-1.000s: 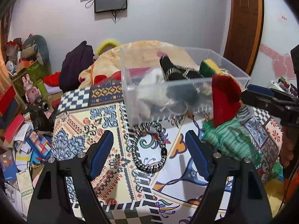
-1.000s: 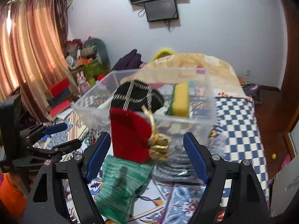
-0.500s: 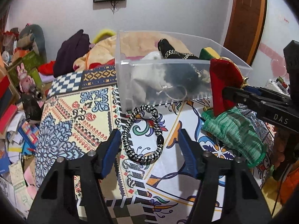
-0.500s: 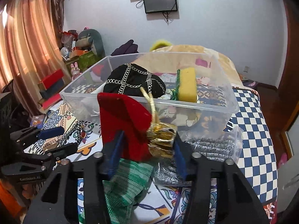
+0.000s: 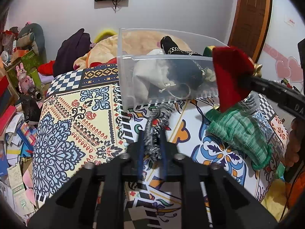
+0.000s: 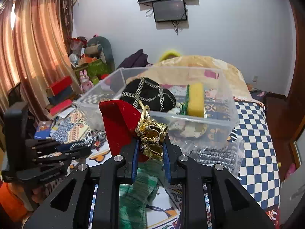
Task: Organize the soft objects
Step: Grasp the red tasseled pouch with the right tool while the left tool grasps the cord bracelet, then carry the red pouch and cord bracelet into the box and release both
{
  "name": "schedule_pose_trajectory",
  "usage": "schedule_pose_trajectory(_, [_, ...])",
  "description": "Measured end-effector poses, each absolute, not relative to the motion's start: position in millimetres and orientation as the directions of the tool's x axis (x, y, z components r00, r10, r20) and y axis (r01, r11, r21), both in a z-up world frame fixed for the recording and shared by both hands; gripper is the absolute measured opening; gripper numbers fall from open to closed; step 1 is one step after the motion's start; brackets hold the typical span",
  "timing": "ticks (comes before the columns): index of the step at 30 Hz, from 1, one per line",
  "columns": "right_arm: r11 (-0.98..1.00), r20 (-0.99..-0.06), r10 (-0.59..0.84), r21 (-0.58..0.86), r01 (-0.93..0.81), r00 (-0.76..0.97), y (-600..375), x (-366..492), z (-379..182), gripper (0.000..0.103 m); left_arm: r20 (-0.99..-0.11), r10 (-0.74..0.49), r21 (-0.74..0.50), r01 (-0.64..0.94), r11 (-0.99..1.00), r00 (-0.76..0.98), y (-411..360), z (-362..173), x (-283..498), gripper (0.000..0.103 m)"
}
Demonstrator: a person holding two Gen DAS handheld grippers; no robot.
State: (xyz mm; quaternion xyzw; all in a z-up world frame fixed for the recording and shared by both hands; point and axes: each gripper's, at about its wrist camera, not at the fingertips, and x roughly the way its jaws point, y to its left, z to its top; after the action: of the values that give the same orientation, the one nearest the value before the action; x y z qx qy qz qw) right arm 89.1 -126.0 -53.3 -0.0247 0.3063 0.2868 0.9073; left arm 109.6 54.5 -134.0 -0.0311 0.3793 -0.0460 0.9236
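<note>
My left gripper is shut on a black-and-white braided band lying on the patterned bedspread, just in front of the clear plastic bin. My right gripper is shut on a red velvet pouch at its gold bow, held up near the bin's front wall. The pouch also shows in the left wrist view. The bin holds a black chain-trimmed cap, a yellow sponge and a white pouch. A green knit cloth lies below the red pouch.
A clear bag of grey scrubbers lies right of the bin. Soft toys, boxes and papers clutter the floor to the left. A beige blanket is heaped behind the bin. A wooden door stands at the right.
Both grippers have closed: the left on the braided band, the right on the red pouch's gold bow. Both moved in closer to the bin.
</note>
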Motion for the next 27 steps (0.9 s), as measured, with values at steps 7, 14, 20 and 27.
schedule_pose_trajectory(7, [0.832, -0.519, 0.517, 0.119, -0.541, 0.681, -135.0, 79.0, -33.0, 0.02, -0.663, -0.11, -0.093, 0.064, 0.994, 0.74, 54.1, -116.5, 95.9, 0.007])
schedule_pose_trajectory(14, [0.843, -0.47, 0.514, 0.119, -0.525, 0.718, -143.5, 78.5, -15.9, 0.02, -0.589, -0.121, -0.087, 0.085, 0.993, 0.799, 48.9, -78.2, 86.8, 0.007])
schedule_pose_trajectory(20, [0.857, -0.439, 0.498, 0.118, -0.501, 0.748, -150.6, 85.2, -2.3, 0.02, -0.532, -0.119, -0.066, 0.099, 0.993, 0.839, 42.6, -50.7, 96.8, 0.007])
schedule_pose_trajectory(27, [0.87, -0.399, 0.481, 0.109, -0.48, 0.781, -152.6, 97.1, 12.8, 0.02, -0.487, -0.112, -0.054, 0.099, 0.994, 0.866, 38.3, -26.8, 117.3, 0.008])
